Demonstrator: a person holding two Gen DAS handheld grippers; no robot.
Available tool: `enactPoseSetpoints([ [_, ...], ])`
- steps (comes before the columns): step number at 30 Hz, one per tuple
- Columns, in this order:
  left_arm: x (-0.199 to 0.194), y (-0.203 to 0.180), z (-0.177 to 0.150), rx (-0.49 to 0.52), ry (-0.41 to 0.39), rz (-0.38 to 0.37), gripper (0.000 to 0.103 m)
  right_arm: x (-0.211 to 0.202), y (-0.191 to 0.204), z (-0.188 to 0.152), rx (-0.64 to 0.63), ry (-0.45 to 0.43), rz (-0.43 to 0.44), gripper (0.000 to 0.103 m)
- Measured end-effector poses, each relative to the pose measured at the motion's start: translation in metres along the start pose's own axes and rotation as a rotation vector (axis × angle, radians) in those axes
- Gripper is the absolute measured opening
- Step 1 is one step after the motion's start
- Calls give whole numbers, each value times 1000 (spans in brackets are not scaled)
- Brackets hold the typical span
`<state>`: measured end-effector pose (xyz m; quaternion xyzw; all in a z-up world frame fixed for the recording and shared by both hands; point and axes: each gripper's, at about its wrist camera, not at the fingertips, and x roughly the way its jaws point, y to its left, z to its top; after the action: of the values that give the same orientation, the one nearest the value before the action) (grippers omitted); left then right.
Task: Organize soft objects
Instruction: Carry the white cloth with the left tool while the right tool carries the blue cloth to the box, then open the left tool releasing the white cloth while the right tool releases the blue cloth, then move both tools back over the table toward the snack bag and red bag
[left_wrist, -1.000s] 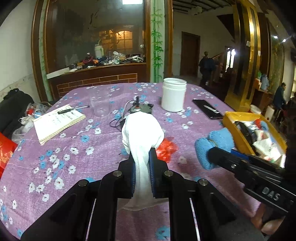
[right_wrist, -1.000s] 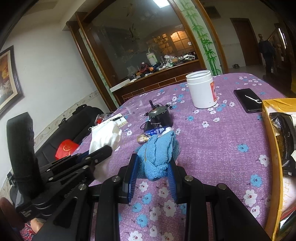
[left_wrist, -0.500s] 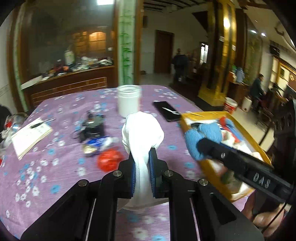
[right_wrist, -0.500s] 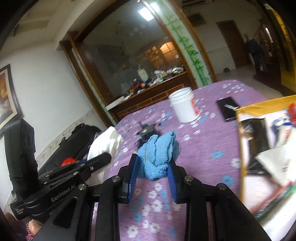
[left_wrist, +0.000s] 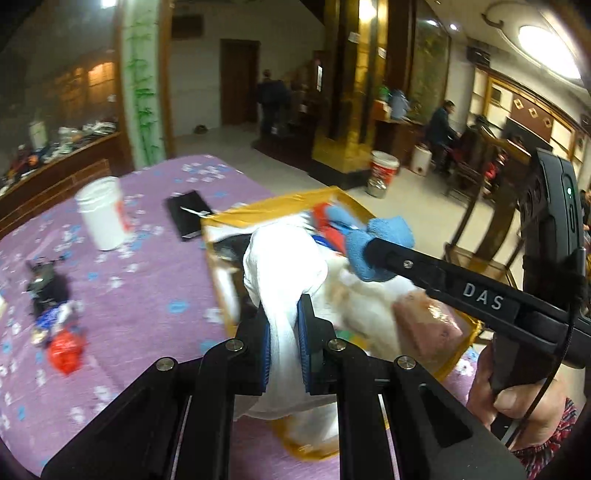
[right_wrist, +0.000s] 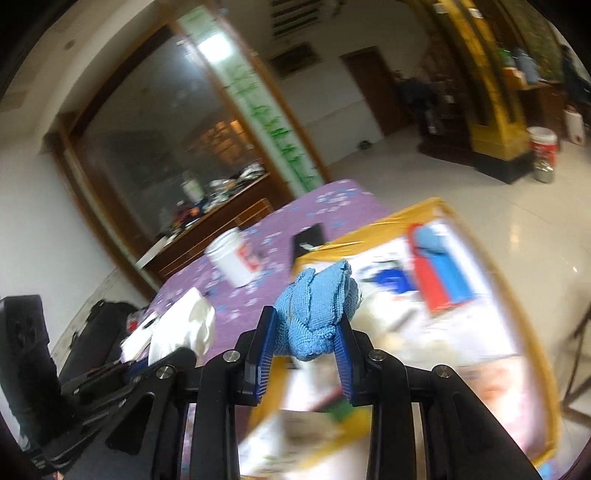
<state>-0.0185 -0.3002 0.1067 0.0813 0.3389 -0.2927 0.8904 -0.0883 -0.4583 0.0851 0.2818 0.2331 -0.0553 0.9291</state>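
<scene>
"DAS" reads on right gripper (left_wrist: 373, 251) body; its jaws clamp blue cloth (right_wrist: 317, 310), left gripper (left_wrist: 282, 343) jaws clamp white cloth (left_wrist: 284, 266), both cloths over yellow box (left_wrist: 258, 212) at tbl's right edge.

Purple flowered tablecloth (left_wrist: 147, 280) covering the table, white jar (left_wrist: 100, 214) standing on it, black phone (left_wrist: 188, 214) lying beside, yellow box (left_wrist: 266, 212) sitting at the edge, red wrapper (left_wrist: 66, 350) lying near a small black device (left_wrist: 46, 284)
</scene>
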Motion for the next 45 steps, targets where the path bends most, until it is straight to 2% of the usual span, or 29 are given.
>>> enactPoseSetpoints([
  [10, 46, -38, 0, 48, 94, -48, 10, -2, -48, -5, 50, 43, -121, 32],
  [19, 48, -44, -5, 61, 97, -60, 12, 5, -67, -12, 77, 78, -148, 36],
  [21, 46, -44, -4, 62, 99, -64, 16, 4, -65, -12, 77, 74, -154, 37],
  [23, 45, -43, -3, 59, 94, -72, 26, 3, -66, -12, 82, 72, -147, 39],
  [26, 39, -44, -2, 71, 71, -63, 29, -1, -66, -11, 92, 59, -142, 45],
  [36, 17, -37, 1, 56, 42, -82, 30, -20, -54, -6, 85, 2, -137, 45],
  [45, -7, 1, -5, -5, 17, -57, 30, -23, -28, -7, 53, -1, -102, 48],
])
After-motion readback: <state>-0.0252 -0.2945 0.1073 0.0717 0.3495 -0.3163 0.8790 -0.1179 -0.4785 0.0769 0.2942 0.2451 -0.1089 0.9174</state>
